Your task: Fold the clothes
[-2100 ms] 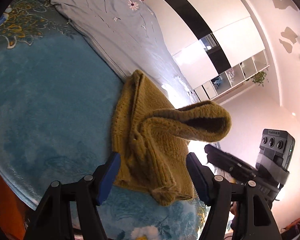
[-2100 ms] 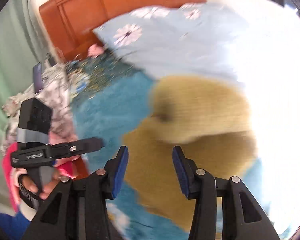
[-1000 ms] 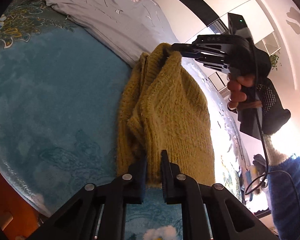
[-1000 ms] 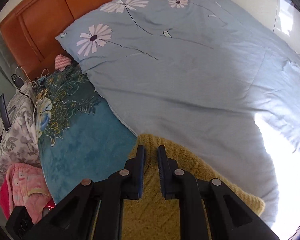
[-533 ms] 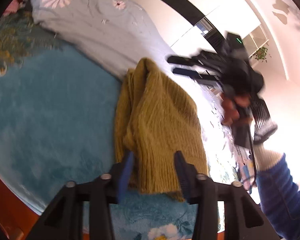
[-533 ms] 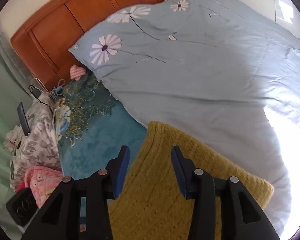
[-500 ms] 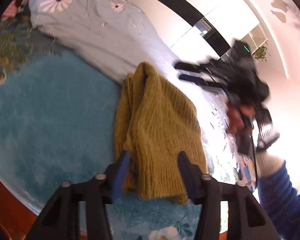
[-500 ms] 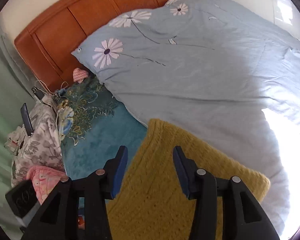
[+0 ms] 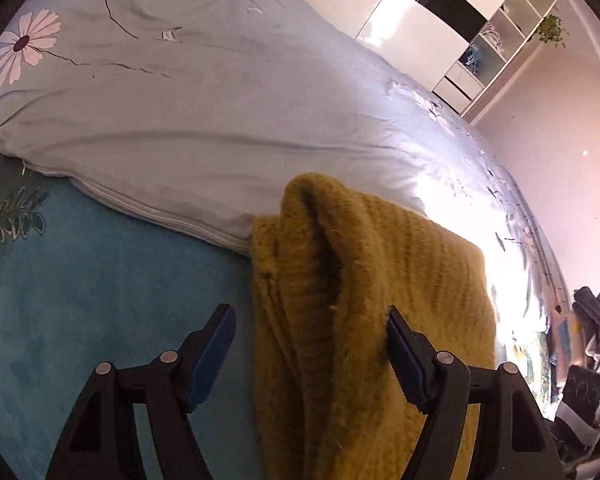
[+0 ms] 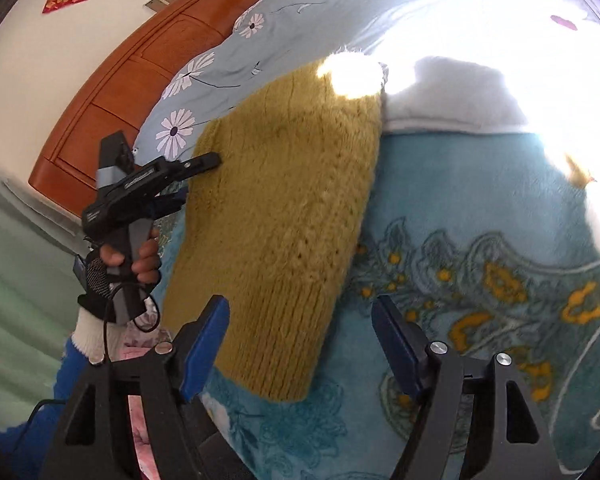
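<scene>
Found the left gripper (image 9: pixel 308 354) spread wide with nothing pinched, its blue pads to either side of a raised ridge at the near edge of the mustard sweater (image 9: pixel 400 280). Found the right gripper (image 10: pixel 300 340) spread too and equally empty, hovering over the sweater's other short end. Saw the sweater lying as a long narrow strip, doubled lengthwise, most of it on the teal blanket (image 9: pixel 100 280) and one end up against the pale flowered duvet (image 9: pixel 220 100). Noted one upper layer gaping open along the ridge instead of lying flat. Judged the strip to fit either a sweater awaiting a crosswise fold or one already laid down as wanted; could not settle between them. Reckoned, for any further grip, on biting through every layer at once near a corner rather than catching only the loose top fold. Reckoned also on keeping both ends level, lifting just clear of the plush blanket to avoid drag, and pressing the gaping ridge down before letting go.
</scene>
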Demonstrator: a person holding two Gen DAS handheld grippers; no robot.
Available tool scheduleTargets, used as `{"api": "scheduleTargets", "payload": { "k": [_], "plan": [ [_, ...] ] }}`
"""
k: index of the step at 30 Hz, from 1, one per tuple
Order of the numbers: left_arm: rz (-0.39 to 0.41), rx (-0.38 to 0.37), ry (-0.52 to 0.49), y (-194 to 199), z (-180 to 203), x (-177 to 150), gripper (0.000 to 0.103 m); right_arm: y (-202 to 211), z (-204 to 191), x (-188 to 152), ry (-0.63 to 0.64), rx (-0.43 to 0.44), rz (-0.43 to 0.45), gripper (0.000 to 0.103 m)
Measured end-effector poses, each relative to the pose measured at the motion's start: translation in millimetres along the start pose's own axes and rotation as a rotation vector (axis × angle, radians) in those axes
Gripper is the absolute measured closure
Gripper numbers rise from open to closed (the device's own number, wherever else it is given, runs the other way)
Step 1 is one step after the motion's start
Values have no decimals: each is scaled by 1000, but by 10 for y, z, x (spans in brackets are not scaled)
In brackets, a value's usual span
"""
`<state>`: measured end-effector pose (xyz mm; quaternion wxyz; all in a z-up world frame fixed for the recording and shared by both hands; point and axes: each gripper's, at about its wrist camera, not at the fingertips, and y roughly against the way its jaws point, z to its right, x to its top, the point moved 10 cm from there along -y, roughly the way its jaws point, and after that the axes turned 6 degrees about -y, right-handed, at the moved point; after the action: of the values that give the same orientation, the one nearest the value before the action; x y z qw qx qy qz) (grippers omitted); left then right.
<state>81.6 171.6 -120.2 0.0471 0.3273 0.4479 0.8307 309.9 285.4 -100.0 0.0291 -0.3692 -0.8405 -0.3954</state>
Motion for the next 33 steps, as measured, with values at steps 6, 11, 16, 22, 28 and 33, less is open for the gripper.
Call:
{"api": "scheduleTargets", "payload": {
  "k": [6, 11, 16, 22, 28, 33],
  "plan": [
    [-27, -106, 62, -68, -163, 5, 26, -282, -188, -117, -25, 87, -6, 26],
    [18, -110, 115, 25, -171, -14, 36, -280, -249, -53, -90, 131, 18, 39],
    [40, -76, 108, 192, -14, -80, 69, -218, -157, 2, -195, 202, -10, 73],
    [37, -123, 158, 467, 327, -341, 76, 238, -20, 427, -150, 196, -30, 75],
    [-3, -279, 149, 383, 1064, -952, 77, 564, 450, 724, -123, 88, -66, 75],
    [6, -214, 136, 278, 1036, -1046, 72, 762, 841, 902, -108, 3, -104, 75]
  ]
}}
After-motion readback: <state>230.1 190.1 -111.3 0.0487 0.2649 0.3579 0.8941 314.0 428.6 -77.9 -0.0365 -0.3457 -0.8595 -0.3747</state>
